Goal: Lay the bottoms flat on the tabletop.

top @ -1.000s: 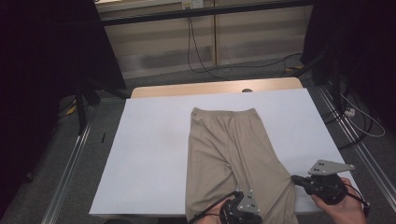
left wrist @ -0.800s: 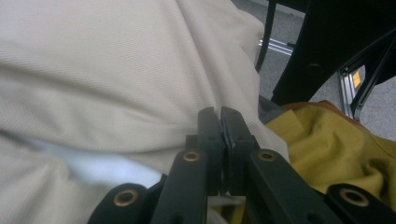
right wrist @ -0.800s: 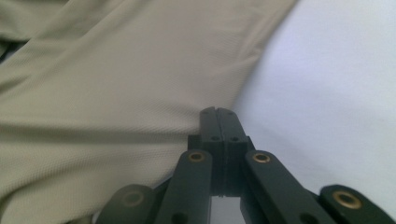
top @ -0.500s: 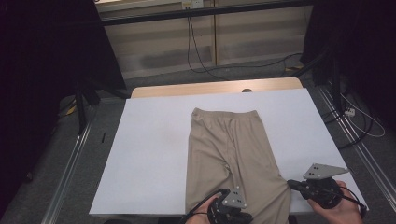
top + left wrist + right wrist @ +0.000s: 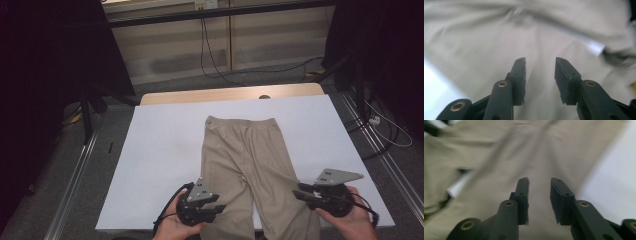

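- Your beige trousers (image 5: 250,165) are lying flat on the white tabletop (image 5: 160,150), waistband toward the far edge and both legs running down to the near edge, a bit right of the middle.
- You've got your left gripper (image 5: 215,206) at the near edge, right at the outer side of the left trouser leg. In the left gripper view its jaws have just been opening and now stand apart over the fabric (image 5: 499,45), with nothing pinched between them.
- Your right gripper (image 5: 300,194) sits near the near right corner, at the outer side of the right leg. Same deal there: jaws just been opening, gap showing, cloth (image 5: 524,152) beneath them but not clamped.
- Both gripper views are kinda blurry.
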A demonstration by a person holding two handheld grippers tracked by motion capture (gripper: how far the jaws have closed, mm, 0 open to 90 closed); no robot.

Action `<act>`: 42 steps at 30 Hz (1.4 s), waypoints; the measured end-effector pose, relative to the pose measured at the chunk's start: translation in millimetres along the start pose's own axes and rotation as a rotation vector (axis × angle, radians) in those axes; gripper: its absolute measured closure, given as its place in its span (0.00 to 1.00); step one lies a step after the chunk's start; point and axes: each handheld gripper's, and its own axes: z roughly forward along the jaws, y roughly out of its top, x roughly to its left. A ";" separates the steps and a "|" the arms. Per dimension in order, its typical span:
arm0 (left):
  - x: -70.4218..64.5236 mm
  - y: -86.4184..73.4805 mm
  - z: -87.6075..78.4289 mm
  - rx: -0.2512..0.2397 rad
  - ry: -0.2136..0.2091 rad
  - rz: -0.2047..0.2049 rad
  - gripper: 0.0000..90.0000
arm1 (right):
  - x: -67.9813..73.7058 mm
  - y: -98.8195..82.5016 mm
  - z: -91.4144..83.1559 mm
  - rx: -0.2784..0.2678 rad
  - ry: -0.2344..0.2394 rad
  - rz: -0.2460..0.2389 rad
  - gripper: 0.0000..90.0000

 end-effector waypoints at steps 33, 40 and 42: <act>-10.2 -16.6 -25.7 -0.017 -0.050 -0.097 0.73 | 55.3 17.2 59.6 0.048 0.219 -0.082 0.75; 8.4 -10.0 -24.1 -0.117 0.072 -0.082 0.44 | 41.7 21.7 53.5 -0.058 0.161 -0.017 0.53; 13.3 -9.8 -22.7 -0.125 0.097 -0.089 0.36 | 38.5 22.3 51.9 -0.082 0.146 -0.001 0.46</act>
